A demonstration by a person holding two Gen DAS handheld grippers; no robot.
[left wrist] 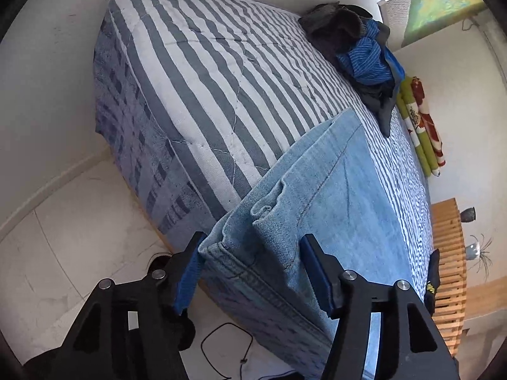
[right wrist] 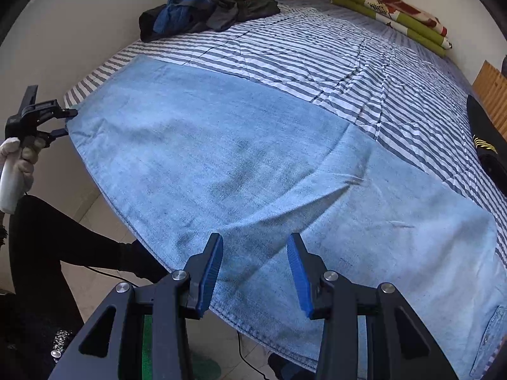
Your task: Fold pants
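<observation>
At the far left, our left gripper has its jaws spread around the bunched hem end of the jeans, with the cloth between the pads but not pinched. If we lift from here, the denim will likely slip out and slump over the bed's edge toward the floor. The jeans lie flat along the near edge of the striped bed, one long side already hanging slightly off it. Further right, our right gripper hovers over the middle of the denim, jaws parted and gripping nothing. Closing there might catch only the top layer, so the fold could come out crooked.
</observation>
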